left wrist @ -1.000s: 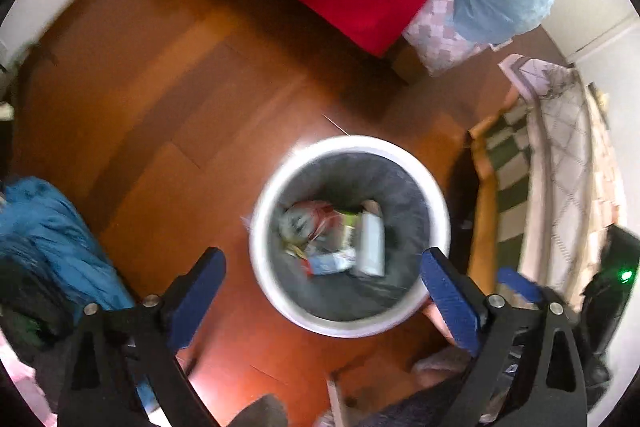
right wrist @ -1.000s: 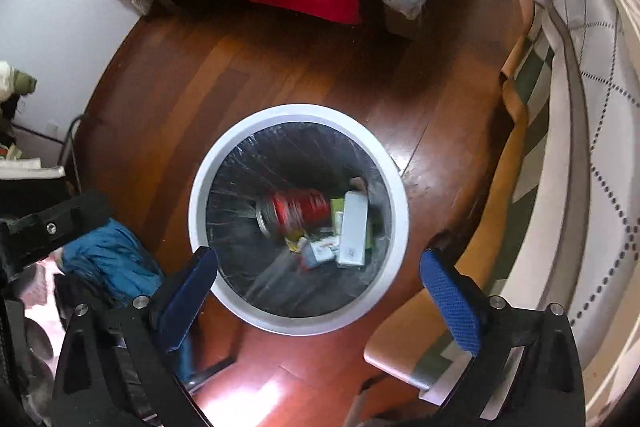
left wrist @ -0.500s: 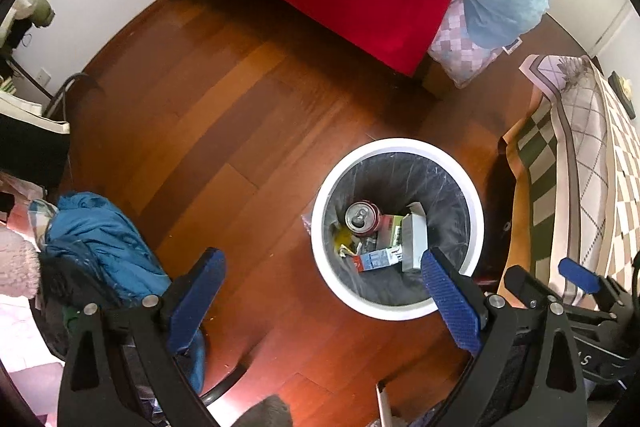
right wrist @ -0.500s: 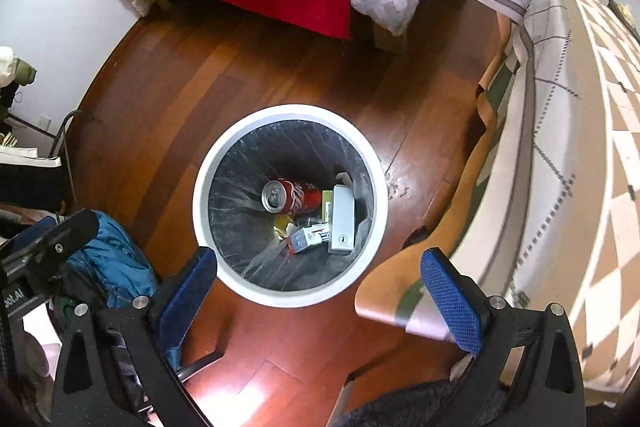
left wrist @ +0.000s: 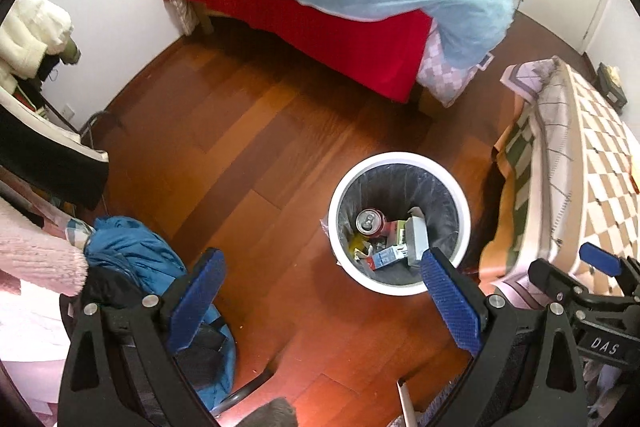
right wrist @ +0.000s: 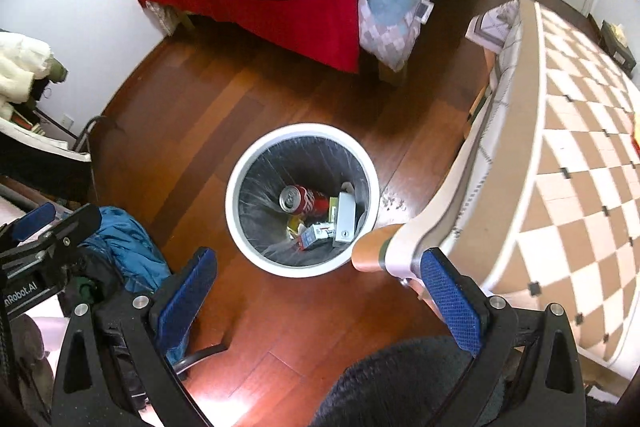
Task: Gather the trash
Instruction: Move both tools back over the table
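Note:
A round white trash bin (left wrist: 341,187) (right wrist: 236,171) with a dark liner stands on the wooden floor. Inside lie a red soda can (left wrist: 370,219) (right wrist: 306,201), a grey box (left wrist: 416,237) (right wrist: 346,223), a small blue-and-white carton (left wrist: 386,257) (right wrist: 316,235) and yellow scraps. My left gripper (left wrist: 326,297) hovers high above the floor, left of the bin, open and empty. My right gripper (right wrist: 320,293) hangs above the bin's near rim, open, nothing between its blue pads. Each gripper shows at the edge of the other's view.
A bed (left wrist: 352,39) with red sheet and light blue duvet fills the back. A table with a checkered cloth (right wrist: 568,155) stands at the right, its curved edge (right wrist: 404,251) beside the bin. Blue clothing (left wrist: 128,247) and a chair base lie at the left.
Both grippers have risen well away from the bin, which now looks smaller. The red can has settled among the trash. Both stay open.

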The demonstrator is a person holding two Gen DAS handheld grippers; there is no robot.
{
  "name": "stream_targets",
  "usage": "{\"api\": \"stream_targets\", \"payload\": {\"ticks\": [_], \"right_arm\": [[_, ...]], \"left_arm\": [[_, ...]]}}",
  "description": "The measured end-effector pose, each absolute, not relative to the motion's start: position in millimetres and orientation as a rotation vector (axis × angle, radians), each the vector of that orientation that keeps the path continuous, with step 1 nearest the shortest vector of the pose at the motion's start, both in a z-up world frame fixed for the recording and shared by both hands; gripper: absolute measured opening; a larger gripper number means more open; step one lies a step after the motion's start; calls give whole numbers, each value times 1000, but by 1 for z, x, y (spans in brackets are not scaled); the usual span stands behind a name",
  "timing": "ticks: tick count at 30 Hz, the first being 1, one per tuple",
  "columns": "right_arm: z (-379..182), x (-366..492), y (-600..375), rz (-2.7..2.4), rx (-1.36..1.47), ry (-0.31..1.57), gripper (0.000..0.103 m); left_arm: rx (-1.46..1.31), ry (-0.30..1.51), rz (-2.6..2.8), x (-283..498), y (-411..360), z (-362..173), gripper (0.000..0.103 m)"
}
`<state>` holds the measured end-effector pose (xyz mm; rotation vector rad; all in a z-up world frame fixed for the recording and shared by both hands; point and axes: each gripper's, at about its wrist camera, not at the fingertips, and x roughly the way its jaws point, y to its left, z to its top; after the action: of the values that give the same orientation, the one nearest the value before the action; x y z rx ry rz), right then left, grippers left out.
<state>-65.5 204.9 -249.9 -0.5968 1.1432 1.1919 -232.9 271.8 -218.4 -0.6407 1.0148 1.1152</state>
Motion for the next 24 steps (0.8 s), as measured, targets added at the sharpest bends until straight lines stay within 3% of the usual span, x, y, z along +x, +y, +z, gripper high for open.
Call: {"api": "stream_targets", "payload": {"ticks": [15, 24], "right_arm": [[-157, -51, 134, 1285, -409, 1042, 103], [-152, 52, 84, 1145, -228, 1119, 103]], "left_arm": [[-525, 928, 1116, -219, 214, -140, 100], [-454, 903, 1063, -116, 198, -142, 100]]}}
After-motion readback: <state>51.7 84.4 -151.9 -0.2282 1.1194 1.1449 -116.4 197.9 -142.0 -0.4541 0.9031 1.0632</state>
